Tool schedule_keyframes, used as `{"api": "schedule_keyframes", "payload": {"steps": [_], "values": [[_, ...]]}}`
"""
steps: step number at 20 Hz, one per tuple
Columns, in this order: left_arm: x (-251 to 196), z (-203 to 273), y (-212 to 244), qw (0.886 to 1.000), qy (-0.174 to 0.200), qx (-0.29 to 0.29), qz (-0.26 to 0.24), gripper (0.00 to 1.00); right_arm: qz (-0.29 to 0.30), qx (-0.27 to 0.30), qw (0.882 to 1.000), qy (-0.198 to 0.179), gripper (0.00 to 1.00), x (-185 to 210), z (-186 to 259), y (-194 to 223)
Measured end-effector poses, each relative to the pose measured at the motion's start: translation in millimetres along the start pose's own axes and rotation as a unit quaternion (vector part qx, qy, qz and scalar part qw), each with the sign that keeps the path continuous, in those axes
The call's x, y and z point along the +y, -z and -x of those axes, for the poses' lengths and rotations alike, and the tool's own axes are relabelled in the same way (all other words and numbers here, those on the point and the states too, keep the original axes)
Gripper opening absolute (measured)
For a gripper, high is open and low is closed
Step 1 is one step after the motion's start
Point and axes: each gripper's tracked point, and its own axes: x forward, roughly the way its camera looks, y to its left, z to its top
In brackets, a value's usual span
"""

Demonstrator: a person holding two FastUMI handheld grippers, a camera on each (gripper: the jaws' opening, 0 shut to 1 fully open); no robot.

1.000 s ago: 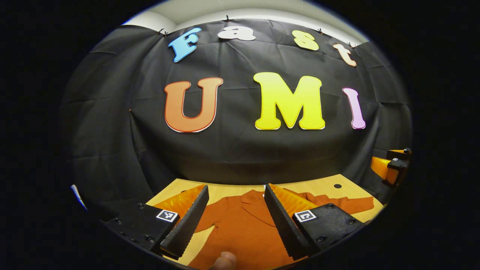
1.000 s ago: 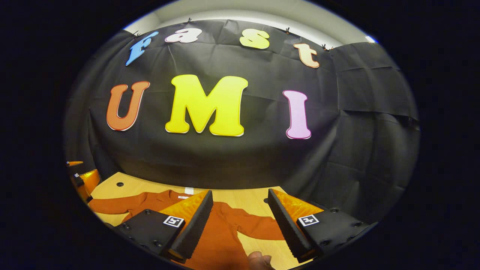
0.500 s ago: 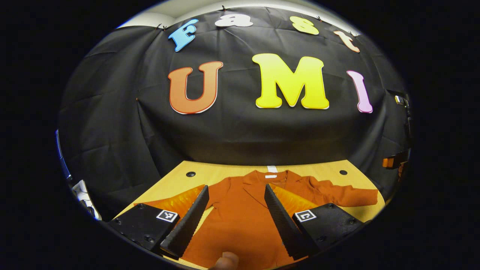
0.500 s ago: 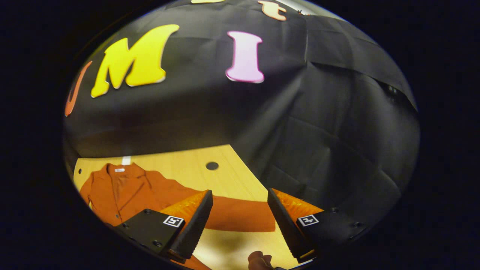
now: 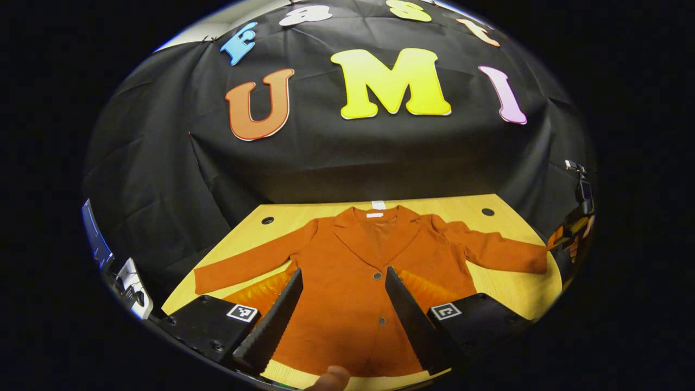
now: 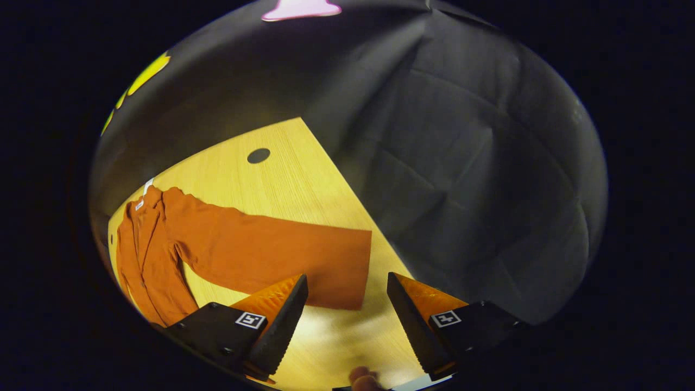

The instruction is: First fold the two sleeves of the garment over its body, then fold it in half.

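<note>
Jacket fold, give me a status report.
Both hand-held grippers open, holding nothing: left above the jacket body, right near the cuff of one sleeve. Jacket flat on the table, both sleeves still spread. Nothing in the way.

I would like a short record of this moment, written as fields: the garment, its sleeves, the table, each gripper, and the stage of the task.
garment: orange jacket, spread flat, front up, collar toward the booth wall
sleeves: both stretched out sideways, none folded; right sleeve
table: wooden table
left gripper: open, above the jacket's body
right gripper: open, near the right sleeve's cuff
stage: first sleeve fold not yet done
</note>
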Motion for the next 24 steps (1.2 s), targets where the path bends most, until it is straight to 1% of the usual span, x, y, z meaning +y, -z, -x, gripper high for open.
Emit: {"api": "schedule_keyframes", "payload": {"steps": [1,2,4,5,6,7,8,9,10,11,12,13,14,15,16,17,18,19,20,21,22,24], "values": [[-9,6,0,1.000,0.000,0.000,-0.007,0.99,-0.028,0.030,0.999,-0.017,0.94,-3,-8,6],[-16,9,3,1.000,0.000,0.003,-0.011,0.99,-0.043,0.055,0.997,-0.024,0.94,-6,-16,10],[-30,15,8,1.000,0.003,0.010,-0.014,0.99,-0.058,0.105,0.992,-0.034,0.94,-11,-34,17],[-35,18,12,1.000,0.002,0.014,-0.015,0.99,-0.064,0.118,0.990,-0.036,0.93,-16,-47,14],[-39,23,18,1.000,-0.002,0.020,-0.018,0.99,-0.068,0.117,0.990,-0.038,0.96,-24,-58,-1],[-40,24,23,1.000,-0.005,0.024,-0.017,0.99,-0.066,0.117,0.990,-0.047,0.96,-22,-62,-6],[-41,25,26,0.999,-0.007,0.031,-0.015,0.99,-0.064,0.124,0.989,-0.051,0.92,-20,-65,-7],[-40,25,34,0.999,-0.010,0.039,-0.009,0.99,-0.065,0.145,0.985,-0.061,0.87,-17,-67,-3],[-41,27,39,0.999,-0.014,0.047,-0.002,0.99,-0.068,0.144,0.985,-0.065,0.84,-15,-69,-8],[-38,27,42,0.998,-0.020,0.053,0.003,0.99,-0.074,0.147,0.982,-0.087,0.81,-4,-68,-10],[-37,28,43,0.998,-0.022,0.054,0.005,0.94,-0.084,0.161,0.979,-0.095,0.75,2,-67,-3],[-35,28,41,0.998,-0.025,0.053,0.007,0.99,-0.097,0.179,0.974,-0.099,0.68,6,-66,3],[-33,28,40,0.998,-0.028,0.052,0.005,0.99,-0.107,0.193,0.970,-0.103,0.60,9,-64,8],[-32,30,39,0.998,-0.030,0.051,0.004,0.99,-0.111,0.191,0.970,-0.103,0.51,8,-66,5],[-30,32,39,0.998,-0.033,0.048,0.003,0.99,-0.106,0.187,0.971,-0.101,0.46,6,-68,4],[-27,33,40,0.998,-0.037,0.047,0.000,0.99,-0.092,0.188,0.975,-0.068,0.51,-10,-75,10],[-22,35,44,0.998,-0.040,0.051,0.003,0.98,-0.111,0.186,0.972,-0.087,0.04,-1,-75,4],[-17,34,49,0.997,-0.042,0.057,0.013,0.98,-0.107,0.190,0.971,-0.096,0.13,2,-70,3],[-13,34,52,0.997,-0.046,0.062,0.019,0.98,-0.105,0.187,0.972,-0.094,0.13,-1,-72,6],[-4,34,52,0.996,-0.051,0.062,0.028,0.98,-0.127,0.185,0.971,-0.081,0.08,-11,-73,-1],[0,33,52,0.997,-0.050,0.059,0.031,0.98,-0.134,0.182,0.970,-0.084,0.04,-8,-67,2],[11,23,52,0.997,-0.037,0.057,0.022,0.98,-0.136,0.170,0.972,-0.091,0.04,-3,-50,-3]]}}
